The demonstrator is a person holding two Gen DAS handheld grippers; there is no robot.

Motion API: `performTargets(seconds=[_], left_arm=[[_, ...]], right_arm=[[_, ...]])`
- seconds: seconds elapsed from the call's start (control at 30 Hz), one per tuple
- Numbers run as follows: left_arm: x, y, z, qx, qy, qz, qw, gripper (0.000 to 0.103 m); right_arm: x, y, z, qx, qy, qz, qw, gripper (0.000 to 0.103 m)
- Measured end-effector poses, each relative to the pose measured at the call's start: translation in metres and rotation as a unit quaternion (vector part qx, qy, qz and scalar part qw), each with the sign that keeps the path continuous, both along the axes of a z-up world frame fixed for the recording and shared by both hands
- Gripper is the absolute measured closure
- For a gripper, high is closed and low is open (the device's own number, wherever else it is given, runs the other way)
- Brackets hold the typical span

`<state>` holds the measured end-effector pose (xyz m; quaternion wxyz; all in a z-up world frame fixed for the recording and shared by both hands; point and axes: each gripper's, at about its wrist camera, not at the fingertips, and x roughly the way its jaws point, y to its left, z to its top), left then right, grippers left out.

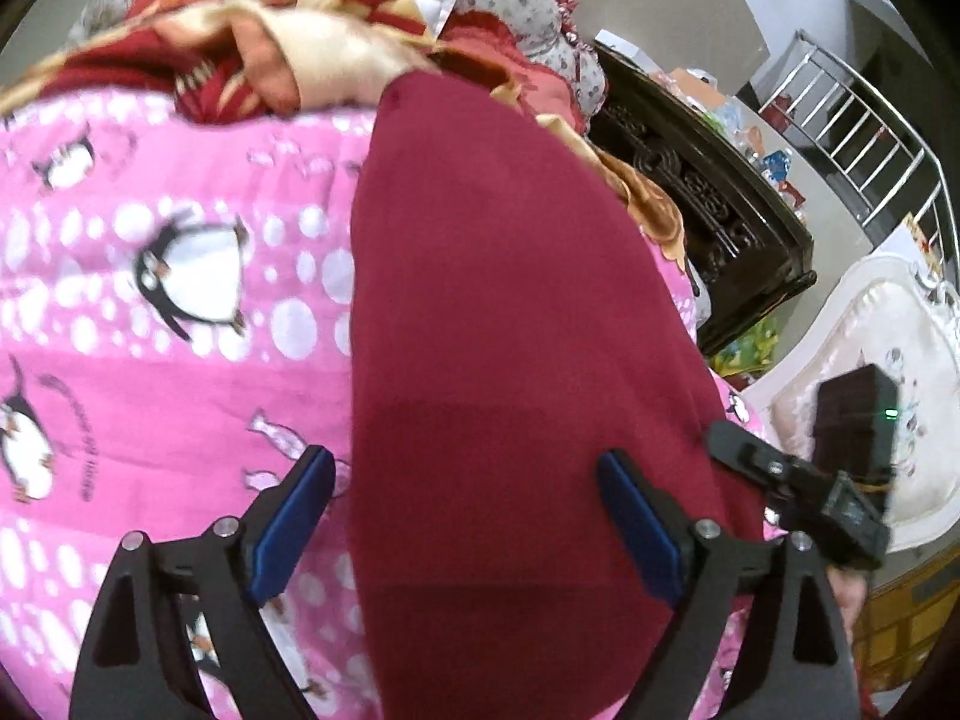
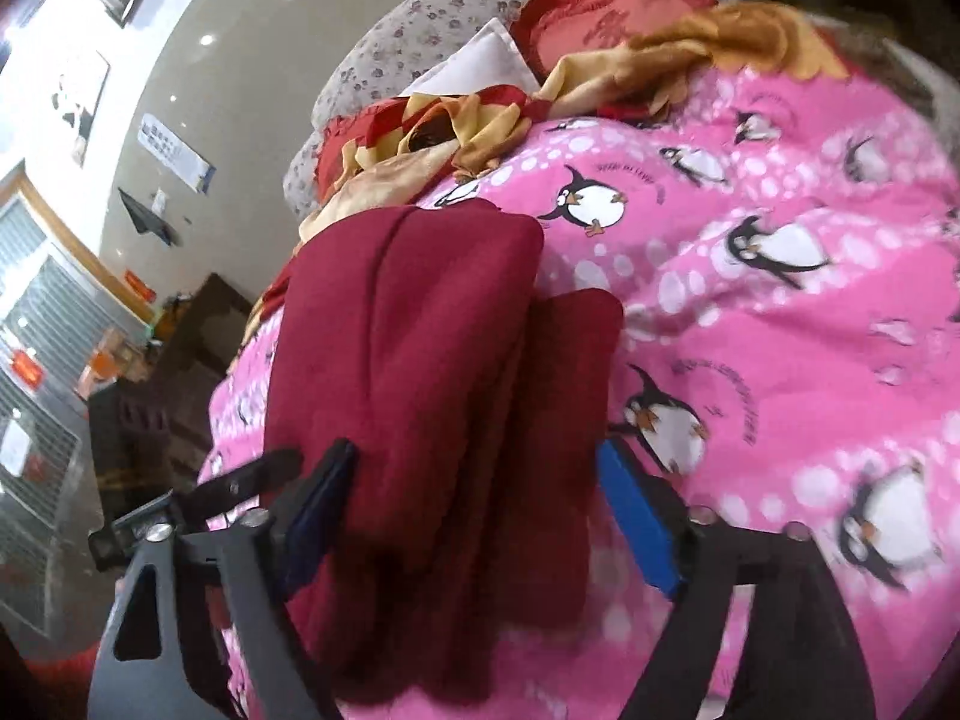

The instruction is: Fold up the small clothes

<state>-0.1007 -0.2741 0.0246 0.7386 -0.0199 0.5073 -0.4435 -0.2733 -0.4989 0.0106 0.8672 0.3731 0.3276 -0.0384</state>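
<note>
One maroon garment (image 1: 516, 324) on one penguin blanket (image 1: 150, 396); left gripper (image 1: 465, 516) and right gripper (image 2: 480, 516) spread wide, gripping nothing.

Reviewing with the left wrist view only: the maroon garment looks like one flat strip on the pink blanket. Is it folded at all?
Observer: Yes. The right wrist view shows the maroon garment lying in stacked layers, with creases running along its length.
Operator: Is the right gripper holding it?
Observer: No. The right gripper is open, its jaws wide apart on either side of the garment's near end.
Operator: Is the stack even?
Observer: No. A shorter layer sticks out toward the penguin blanket.
</note>
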Motion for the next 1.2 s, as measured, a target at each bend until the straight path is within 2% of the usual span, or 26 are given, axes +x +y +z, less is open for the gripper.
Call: performTargets(seconds=[0.13,0.17,0.2,0.23,0.3,0.4,0.43,0.57,0.7,0.8,0.9,0.93,0.97,1.0,1.1,1.2], left_arm=[[0.003,-0.005,-0.008,-0.009,0.017,-0.002,0.9998,0.009],[0.003,-0.005,-0.009,-0.014,0.021,-0.006,0.9997,0.011],[0.003,-0.006,-0.009,-0.017,0.023,-0.011,0.9995,0.018],[0.002,-0.006,-0.008,-0.016,0.021,-0.013,0.9996,0.019],[0.0,-0.002,-0.003,-0.017,0.018,-0.014,0.9996,0.029],[-0.004,0.008,0.013,-0.029,0.016,-0.02,0.9993,0.046],[-0.006,0.013,0.02,-0.032,0.014,-0.024,0.9991,0.047],[-0.019,0.046,0.05,-0.026,-0.01,-0.029,0.9992,0.047],[-0.024,0.093,0.065,-0.017,-0.006,-0.007,0.9998,0.047],[-0.033,0.123,0.061,0.009,-0.009,0.021,0.9997,0.047],[-0.039,0.143,0.037,0.051,0.005,0.041,0.9978,0.046],[-0.041,0.149,0.029,0.062,0.015,0.046,0.9969,0.045],[-0.041,0.154,0.017,0.076,0.027,0.056,0.9951,0.039],[-0.043,0.159,0.013,0.078,0.024,0.065,0.9945,0.032],[-0.049,0.171,0.024,0.077,-0.024,0.083,0.9933,0.026],[-0.057,0.176,0.037,0.079,-0.062,0.089,0.991,0.021]], right_arm=[[0.023,-0.008,-0.029,0.04,0.006,0.009,0.999,0.003],[0.024,-0.008,-0.03,0.044,0.0,0.007,0.999,0.007],[0.024,-0.006,-0.028,0.043,-0.005,0.006,0.999,0.025],[0.025,-0.002,-0.022,0.042,-0.014,0.017,0.999,0.033],[0.024,0.006,-0.007,0.016,-0.011,0.018,1.0,0.044],[0.02,0.013,0.013,0.005,-0.014,0.023,1.0,0.05],[0.017,0.017,0.022,0.011,-0.022,0.026,0.999,0.05],[0.011,0.039,0.046,0.016,-0.035,0.048,0.998,0.05],[0.006,0.069,0.058,0.041,-0.046,0.081,0.995,0.05],[0.011,0.099,0.054,0.042,-0.039,0.114,0.992,0.05],[0.023,0.12,0.034,0.04,0.007,0.137,0.99,0.045],[0.027,0.128,0.026,0.022,0.036,0.144,0.989,0.045],[0.029,0.137,0.021,-0.01,0.065,0.147,0.987,0.045],[0.026,0.143,0.023,-0.041,0.073,0.146,0.986,0.044],[0.011,0.152,0.042,-0.087,0.063,0.146,0.983,0.044],[-0.009,0.161,0.078,-0.138,0.033,0.131,0.981,0.045]])
